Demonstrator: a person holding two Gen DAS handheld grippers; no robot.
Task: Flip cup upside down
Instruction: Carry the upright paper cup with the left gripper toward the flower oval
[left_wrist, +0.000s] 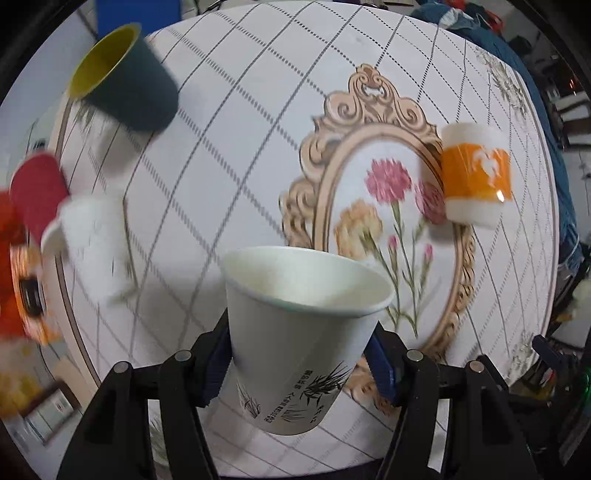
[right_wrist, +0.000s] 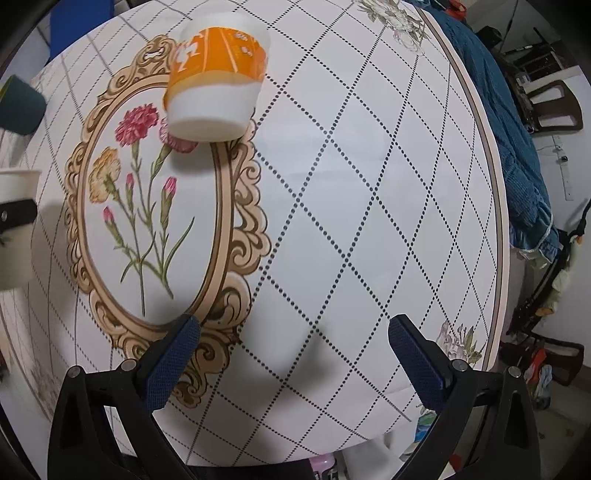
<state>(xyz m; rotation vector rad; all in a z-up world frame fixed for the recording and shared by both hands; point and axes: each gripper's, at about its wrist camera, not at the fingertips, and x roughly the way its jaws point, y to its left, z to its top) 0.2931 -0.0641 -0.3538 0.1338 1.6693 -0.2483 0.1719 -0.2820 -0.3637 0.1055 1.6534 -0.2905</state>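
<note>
left gripper pinching paper cup, mouth up, above table | right gripper spread, holding nothing, near table edge | orange cup, dark cup well apart

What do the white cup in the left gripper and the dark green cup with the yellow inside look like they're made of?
White cup, held in the left gripper: likely paper, matte, with a thin rolled rim and printed ink bamboo and text. Dark green cup: probably plastic or coated paper; the wall is smooth and even, the inside yellow, but blur leaves this open.
</note>
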